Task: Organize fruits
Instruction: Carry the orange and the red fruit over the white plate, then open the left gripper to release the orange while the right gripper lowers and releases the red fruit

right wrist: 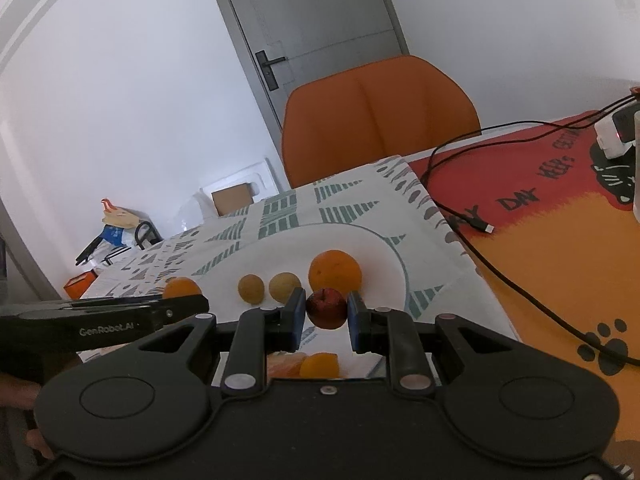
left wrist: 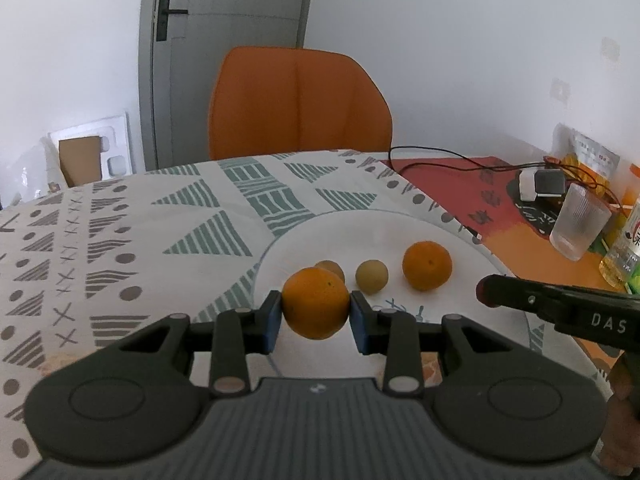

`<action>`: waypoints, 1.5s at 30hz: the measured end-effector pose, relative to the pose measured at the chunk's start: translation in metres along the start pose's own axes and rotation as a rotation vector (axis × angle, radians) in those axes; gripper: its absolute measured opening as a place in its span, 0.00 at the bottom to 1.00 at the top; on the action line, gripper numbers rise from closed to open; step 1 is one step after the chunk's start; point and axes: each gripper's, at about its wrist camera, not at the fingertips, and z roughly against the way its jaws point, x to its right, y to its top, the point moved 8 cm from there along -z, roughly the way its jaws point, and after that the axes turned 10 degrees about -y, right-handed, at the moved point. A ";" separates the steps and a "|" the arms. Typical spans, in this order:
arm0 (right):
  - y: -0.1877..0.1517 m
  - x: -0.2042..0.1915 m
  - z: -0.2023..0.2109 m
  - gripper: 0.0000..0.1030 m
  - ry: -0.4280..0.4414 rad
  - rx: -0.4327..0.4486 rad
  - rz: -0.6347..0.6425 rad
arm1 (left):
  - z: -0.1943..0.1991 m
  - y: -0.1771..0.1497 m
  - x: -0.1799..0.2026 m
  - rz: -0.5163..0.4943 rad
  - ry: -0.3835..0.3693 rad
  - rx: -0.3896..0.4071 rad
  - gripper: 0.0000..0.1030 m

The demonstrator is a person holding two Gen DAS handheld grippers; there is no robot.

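My left gripper (left wrist: 316,312) is shut on an orange (left wrist: 316,302) and holds it over the near left part of a white plate (left wrist: 460,236). On the plate lie a second orange (left wrist: 427,265) and two small yellowish fruits (left wrist: 371,277), one partly hidden behind the held orange. My right gripper (right wrist: 324,312) is shut on a small red apple (right wrist: 326,307) above the plate's (right wrist: 384,240) near edge. It shows from the side in the left wrist view (left wrist: 484,290). Another orange fruit (right wrist: 320,365) shows below the right gripper.
The plate sits on a patterned cloth (left wrist: 120,240); a red and orange mat (right wrist: 540,220) with a black cable (right wrist: 480,224) lies to the right. A ribbed glass (left wrist: 578,226), bottles and a charger block stand far right. An orange chair (left wrist: 298,100) is behind the table.
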 end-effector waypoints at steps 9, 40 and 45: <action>-0.001 0.003 -0.002 0.20 -0.005 -0.004 -0.004 | -0.022 -0.009 0.005 -0.020 -0.009 -0.038 0.34; 0.000 -0.040 -0.028 0.20 0.013 -0.018 0.074 | 0.066 0.002 -0.058 0.106 0.128 0.089 0.51; -0.001 -0.037 -0.030 0.25 -0.044 -0.023 0.074 | 0.082 0.000 -0.067 0.124 0.151 0.108 0.61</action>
